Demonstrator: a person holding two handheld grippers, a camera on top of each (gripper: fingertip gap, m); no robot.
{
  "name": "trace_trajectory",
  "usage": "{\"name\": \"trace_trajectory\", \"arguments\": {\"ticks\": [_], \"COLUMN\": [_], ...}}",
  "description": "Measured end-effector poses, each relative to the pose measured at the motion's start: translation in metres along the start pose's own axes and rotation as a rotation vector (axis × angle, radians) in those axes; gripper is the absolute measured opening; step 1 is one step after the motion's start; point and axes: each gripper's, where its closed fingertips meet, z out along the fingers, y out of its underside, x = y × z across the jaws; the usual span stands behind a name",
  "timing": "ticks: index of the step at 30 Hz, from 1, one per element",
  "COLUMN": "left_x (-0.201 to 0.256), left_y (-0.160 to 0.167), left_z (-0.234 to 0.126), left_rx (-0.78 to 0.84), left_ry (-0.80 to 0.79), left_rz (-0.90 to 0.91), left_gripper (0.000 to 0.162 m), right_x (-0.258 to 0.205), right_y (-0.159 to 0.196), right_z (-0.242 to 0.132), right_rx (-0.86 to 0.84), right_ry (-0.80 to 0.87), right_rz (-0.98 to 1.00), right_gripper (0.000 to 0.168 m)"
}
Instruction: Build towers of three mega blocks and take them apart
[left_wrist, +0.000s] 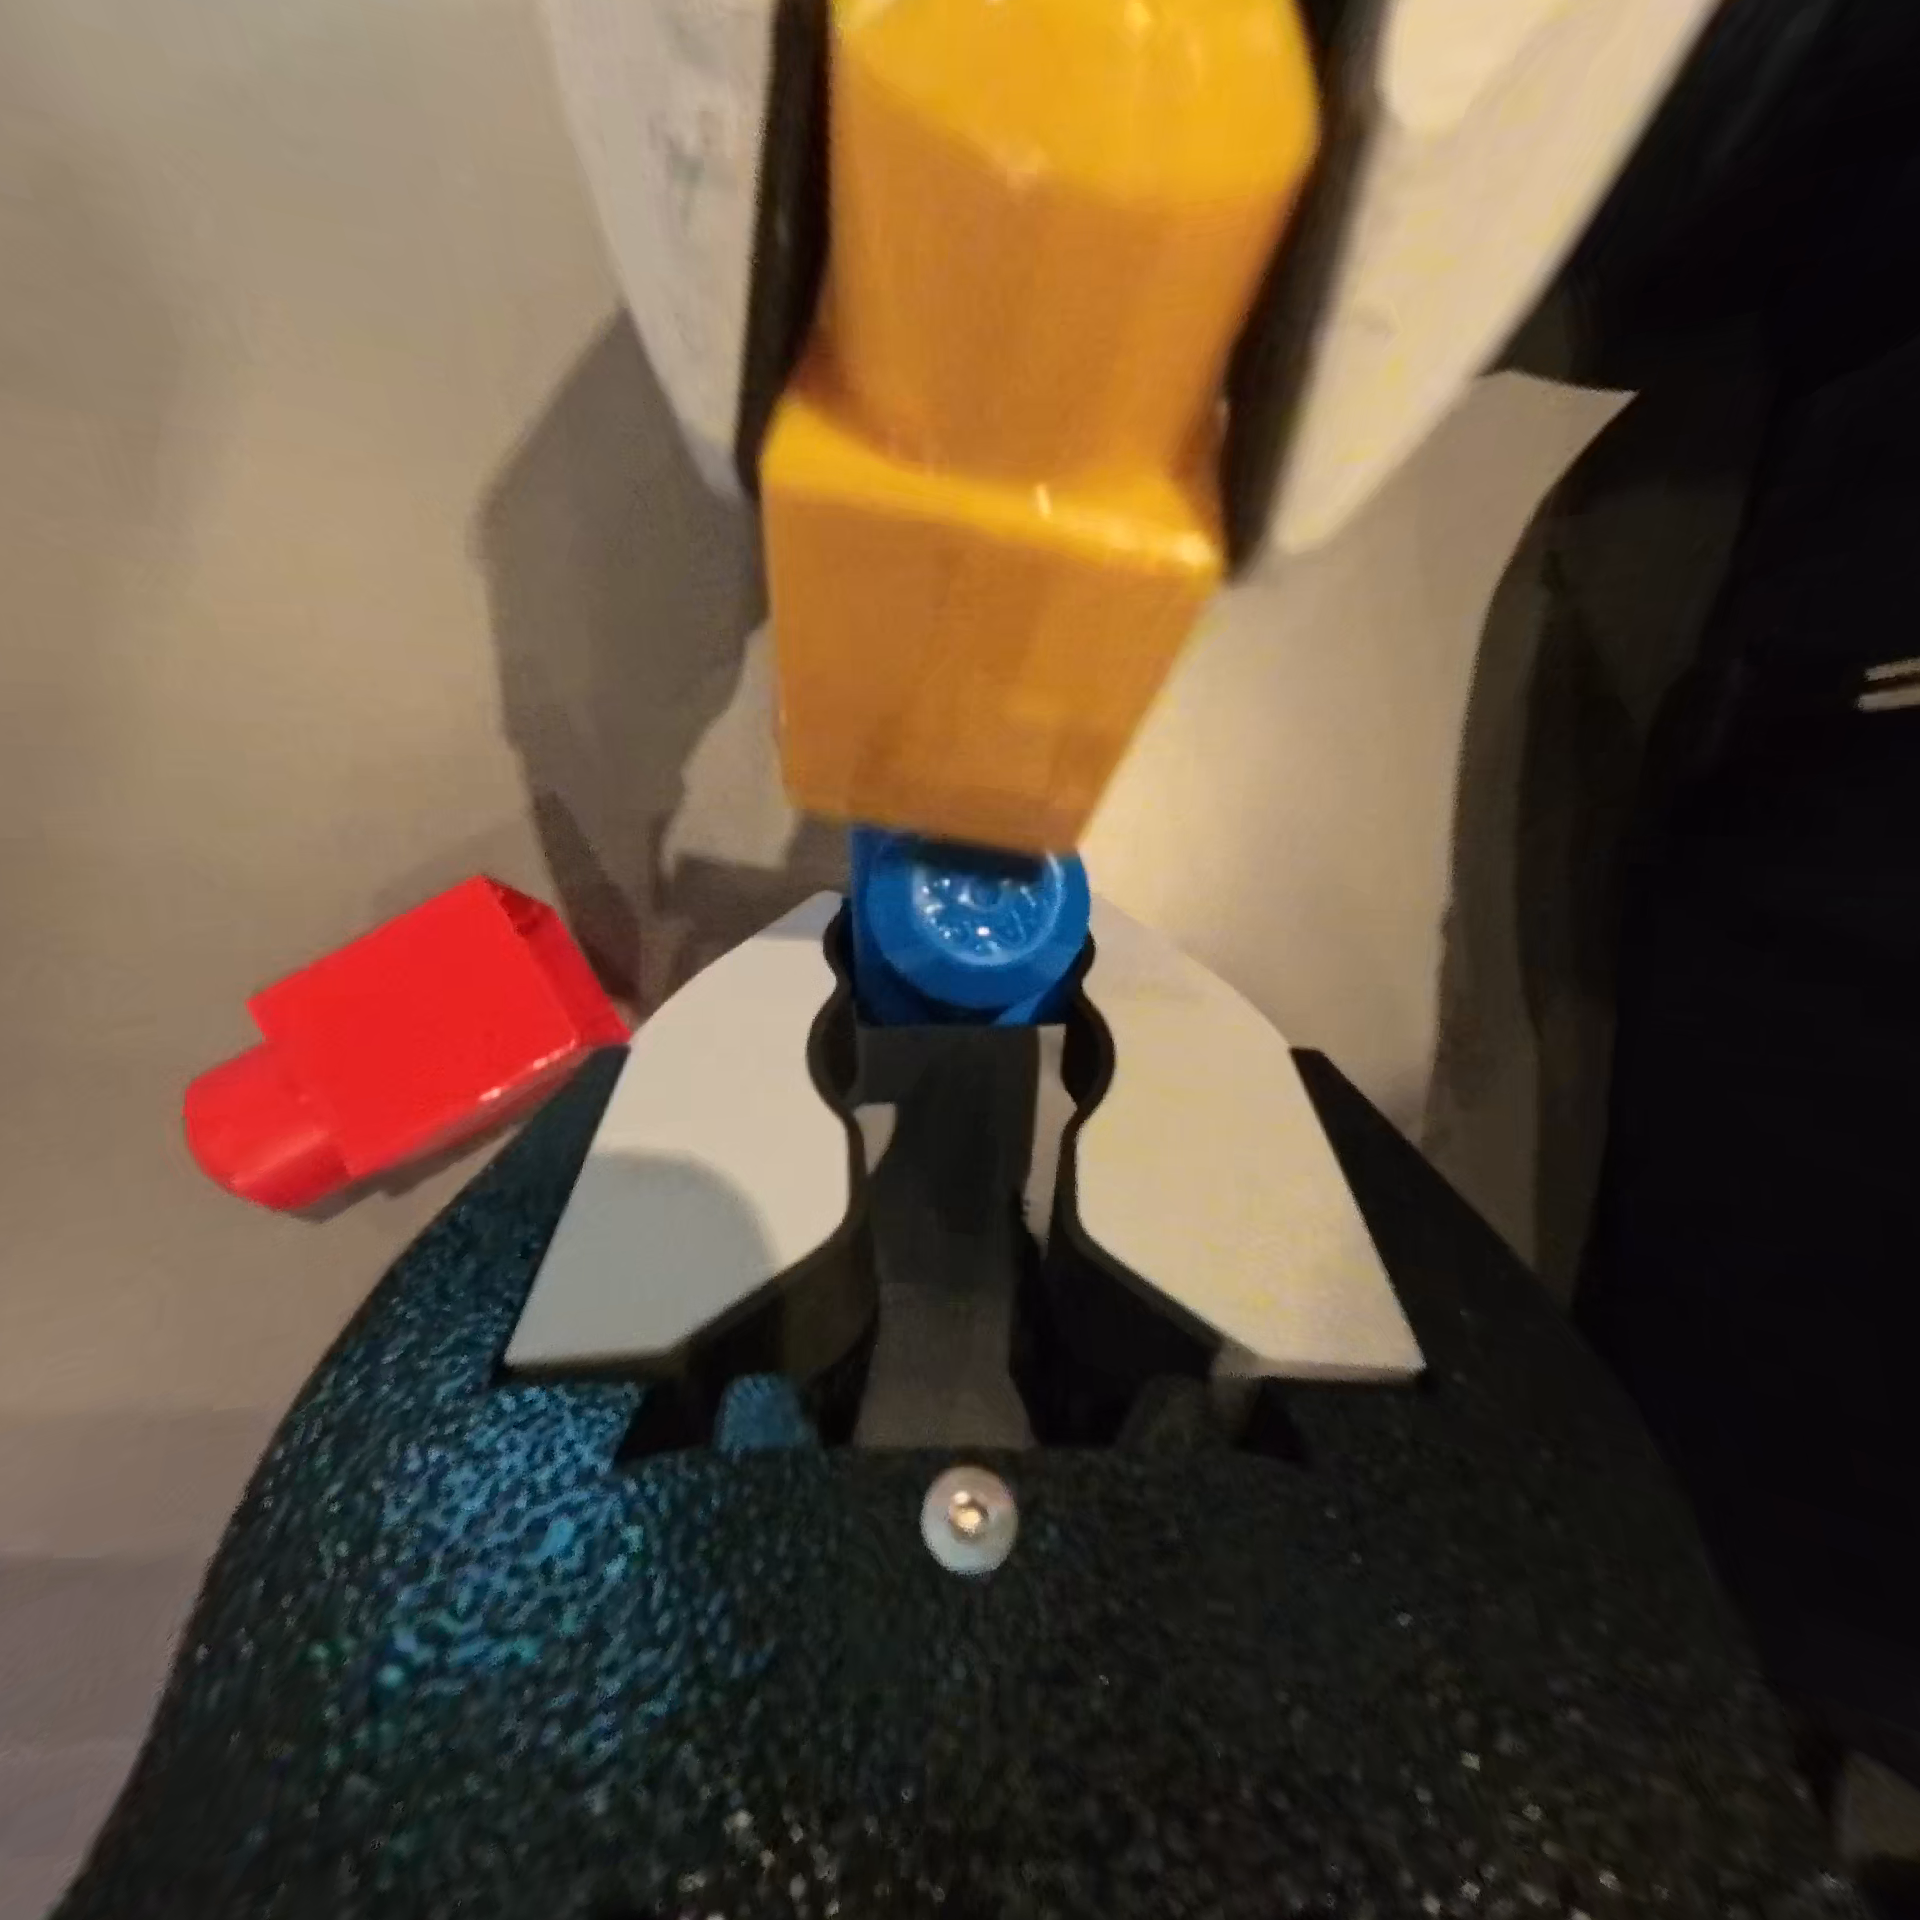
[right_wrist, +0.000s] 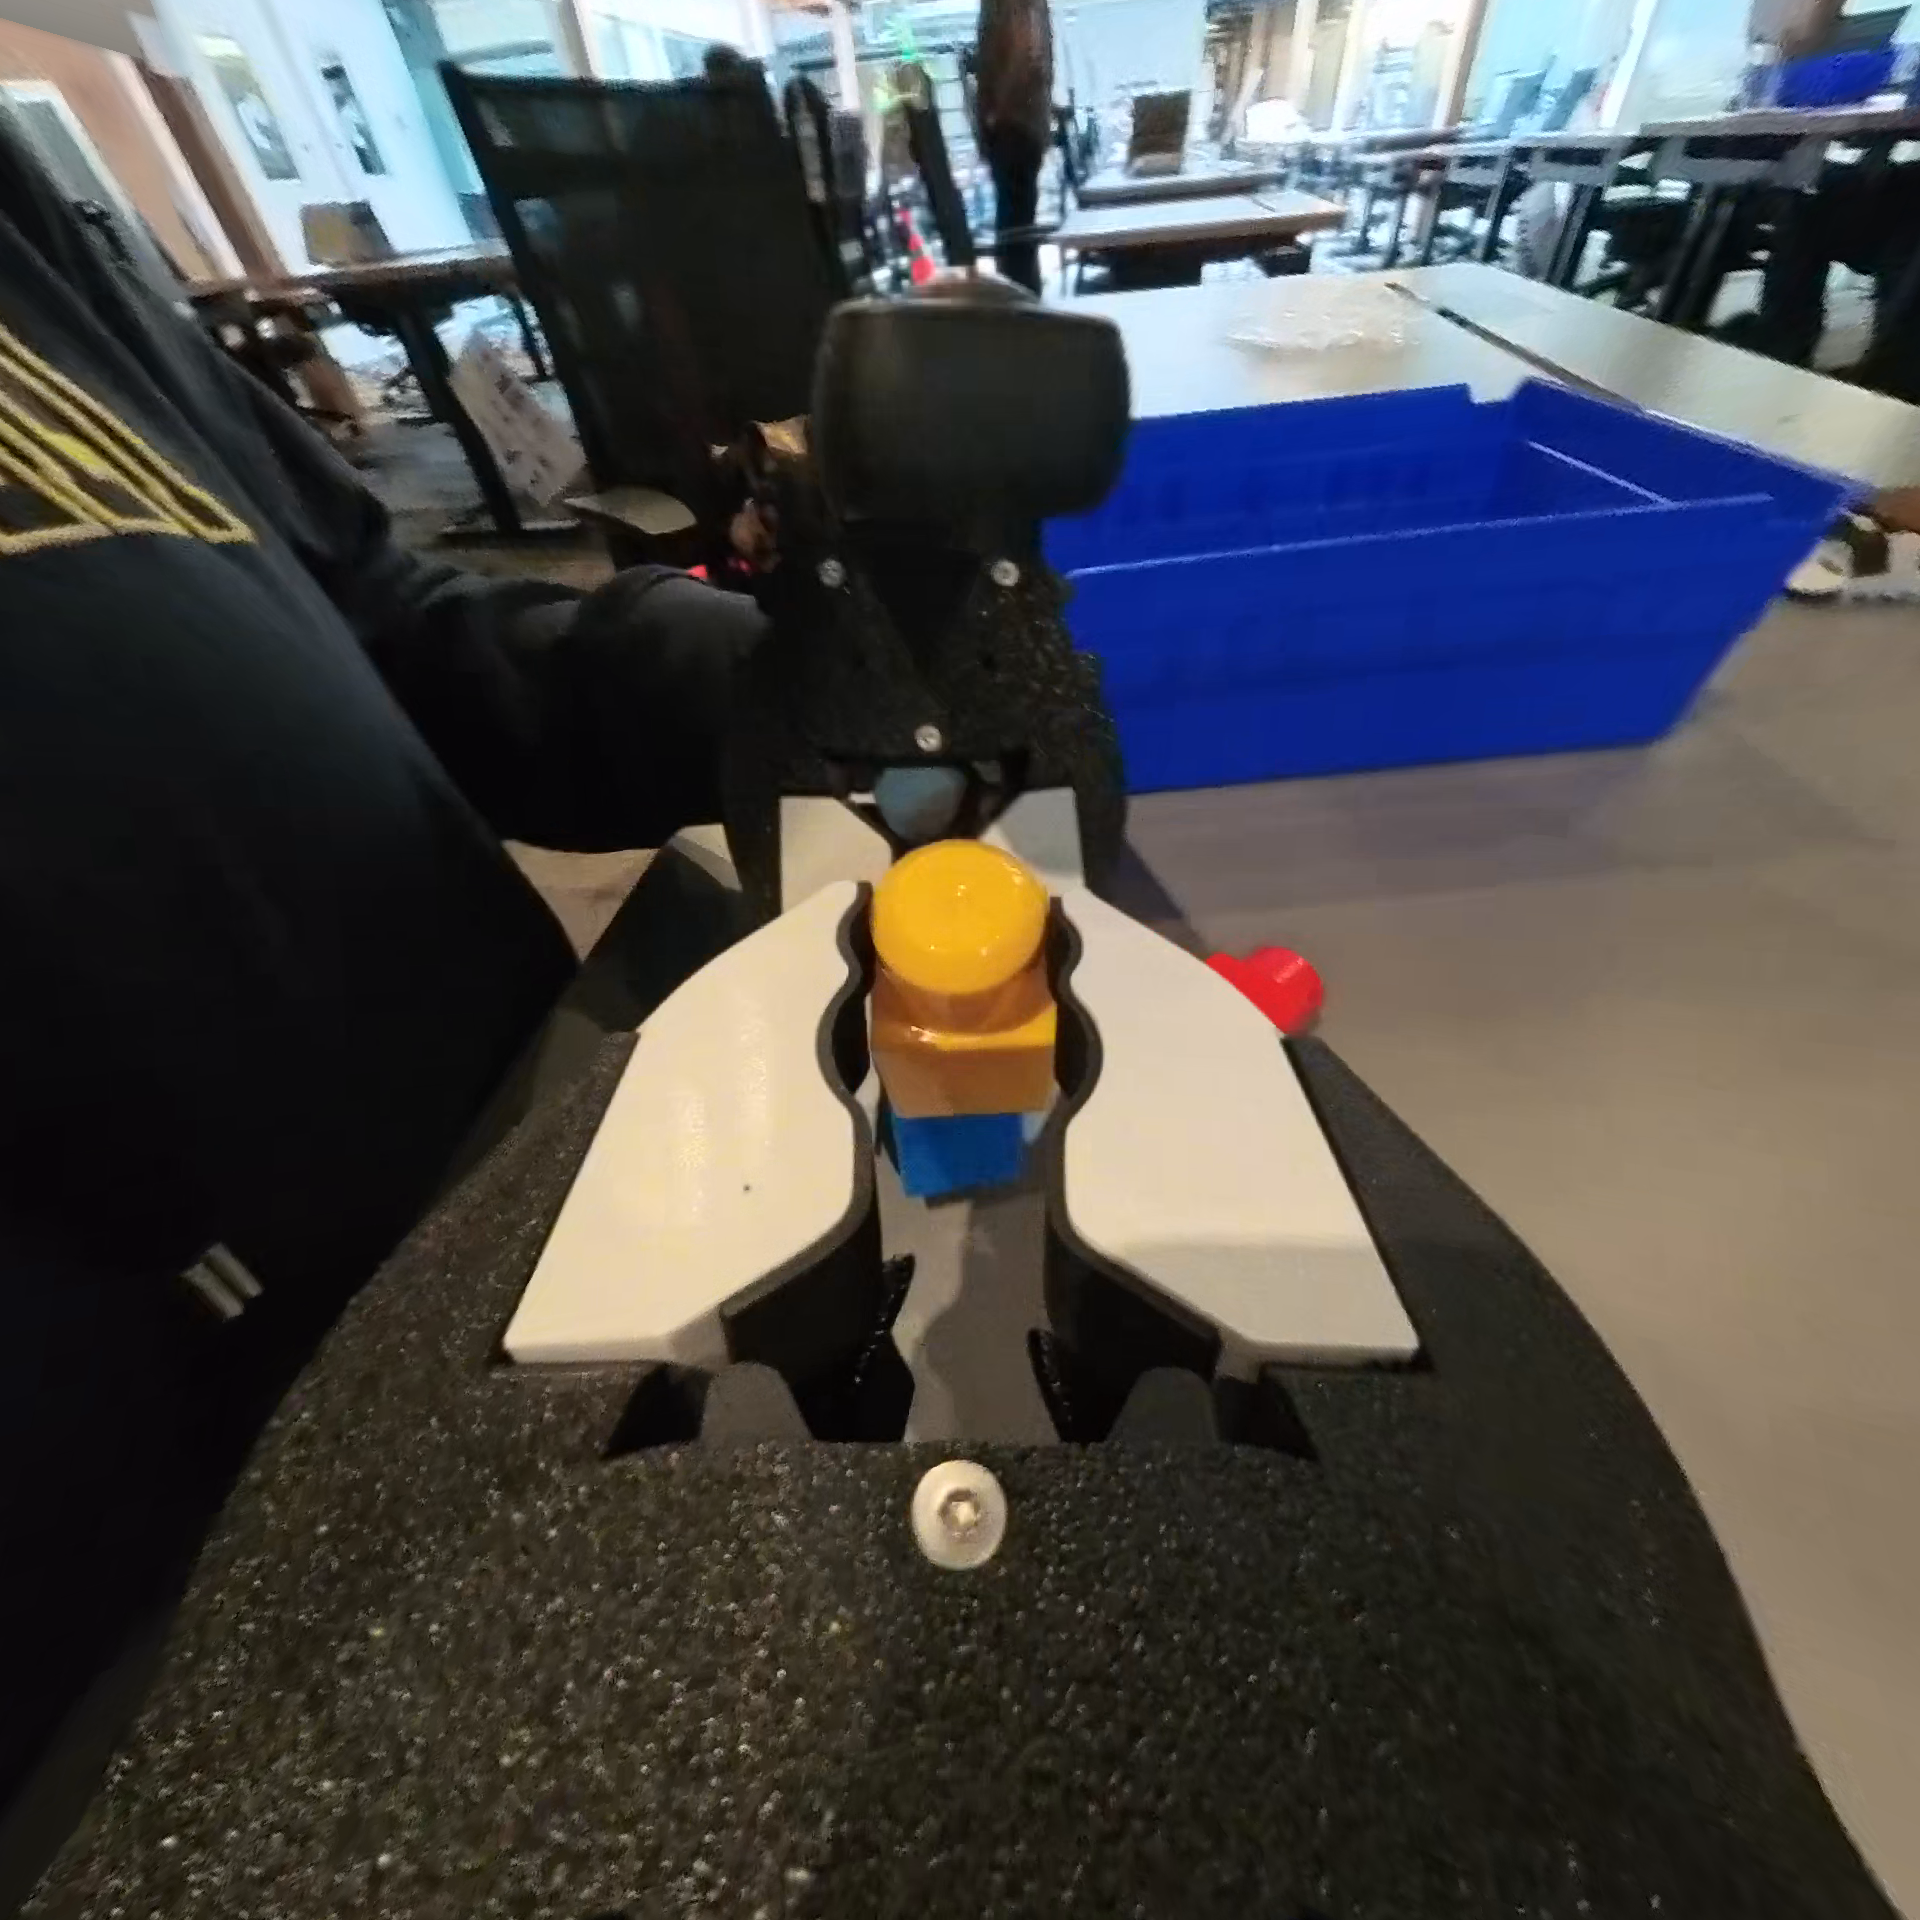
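Yellow and blue are meeting between the two tools: the right hand-held gripper is clamping the yellow block, its white fingers pressing on either side of the block's body, stud pointing away from the camera. Below the yellow one, the blue block is showing. It is tilting slightly against it, so whether the two are fully seated I cannot tell.

From the left wrist view, the left hand-held gripper is gripping the blue block, jaws closed on its sides with the round stud facing up toward the yellow block, whose bottom edge is touching the blue one's top. The yellow one is reaching in from above, held between the other tool's dark-edged white fingers.

A red block is lying on its side on the grey tabletop, just left of the left tool and apart from the pair. A blue bin is sitting farther back on the tabletop. A person's dark sleeve is filling the left of the right wrist view.
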Motion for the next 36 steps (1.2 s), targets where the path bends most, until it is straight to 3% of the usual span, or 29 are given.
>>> {"name": "trace_trajectory", "arguments": {"ticks": [12, 16, 22, 31, 36], "left_x": [-0.007, 0.005, -0.005, -0.003, -0.004], "left_y": [-0.008, -0.018, -0.028, -0.020, -0.024], "left_z": [0.017, 0.013, 0.008, 0.022, 0.017], "left_rx": [-0.151, -0.093, -0.007, -0.052, -0.013], "left_ry": [-0.121, -0.071, -0.063, 0.002, 0.014], "left_rz": [0.182, 0.221, 0.164, 0.159, 0.145], "left_gripper": [0.036, 0.036, 0.037, 0.036, 0.038], "right_x": [-0.008, -0.013, -0.001, 0.001, 0.002], "right_y": [0.023, 0.016, 0.008, 0.029, 0.034], "right_z": [0.003, -0.005, -0.009, -0.011, -0.011], "right_rx": [-0.253, -0.193, -0.080, -0.181, -0.156], "right_ry": [-0.001, -0.061, 0.010, 0.034, 0.031], "right_rz": [-0.082, -0.050, -0.038, -0.031, -0.014], "right_gripper": [0.032, 0.032, 0.032, 0.032, 0.031]}}
